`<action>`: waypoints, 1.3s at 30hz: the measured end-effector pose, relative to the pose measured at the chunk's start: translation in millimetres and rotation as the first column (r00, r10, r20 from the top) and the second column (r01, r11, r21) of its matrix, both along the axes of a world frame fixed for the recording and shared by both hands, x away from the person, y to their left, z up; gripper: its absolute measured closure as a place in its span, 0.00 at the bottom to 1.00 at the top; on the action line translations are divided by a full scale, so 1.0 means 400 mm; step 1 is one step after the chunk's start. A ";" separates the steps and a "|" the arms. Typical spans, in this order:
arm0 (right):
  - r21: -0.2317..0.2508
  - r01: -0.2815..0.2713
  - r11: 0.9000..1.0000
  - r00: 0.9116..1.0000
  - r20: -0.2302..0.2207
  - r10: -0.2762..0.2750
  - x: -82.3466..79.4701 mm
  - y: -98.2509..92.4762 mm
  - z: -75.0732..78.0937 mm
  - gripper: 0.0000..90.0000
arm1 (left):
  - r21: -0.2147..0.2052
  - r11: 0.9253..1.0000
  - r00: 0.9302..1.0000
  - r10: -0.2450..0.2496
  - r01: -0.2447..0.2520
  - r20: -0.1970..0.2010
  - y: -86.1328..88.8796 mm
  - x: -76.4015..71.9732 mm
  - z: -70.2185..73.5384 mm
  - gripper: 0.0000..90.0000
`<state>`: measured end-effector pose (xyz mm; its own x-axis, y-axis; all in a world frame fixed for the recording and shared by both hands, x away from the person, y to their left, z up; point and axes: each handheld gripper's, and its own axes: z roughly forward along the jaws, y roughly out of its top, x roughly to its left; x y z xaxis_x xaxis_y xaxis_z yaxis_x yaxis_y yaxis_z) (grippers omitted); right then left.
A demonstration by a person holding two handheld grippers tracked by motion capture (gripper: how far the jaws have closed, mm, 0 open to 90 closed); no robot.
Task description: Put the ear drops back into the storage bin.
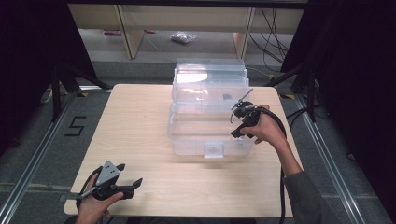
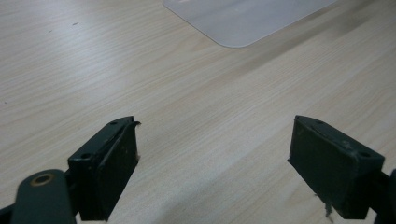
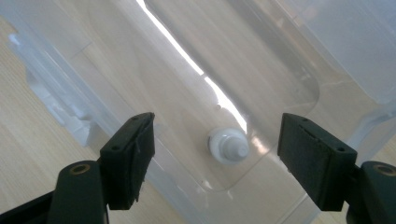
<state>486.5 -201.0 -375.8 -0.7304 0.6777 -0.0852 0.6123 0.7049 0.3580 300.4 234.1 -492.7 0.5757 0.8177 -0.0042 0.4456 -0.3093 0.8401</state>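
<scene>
A clear plastic box stands open at the middle of the wooden table, its lid tipped up at the back. My right gripper hangs over the box's right side, jaws pointing down into it. In the right gripper view the right gripper is open, and a small white round piece lies on the box floor below the gap, untouched. My left gripper rests low at the table's front left. Its jaws stand wide apart over bare wood in the left gripper view.
A corner of the clear box lies ahead of the left gripper. A small dark thing sits inside the box near the back. The table's edges drop to a grey floor, with wooden furniture legs behind.
</scene>
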 end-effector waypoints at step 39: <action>0.101 -0.073 0.992 0.991 0.116 0.061 -0.122 -0.008 0.020 0.29 | -0.003 1.000 1.000 0.000 0.000 0.001 0.001 0.000 -0.001 0.17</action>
<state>437.7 -204.2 -367.6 -0.7644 0.6368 -0.1006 0.5164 0.6982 0.4959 300.5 234.4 -493.0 0.5756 0.8177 -0.0058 0.4446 -0.3070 0.8414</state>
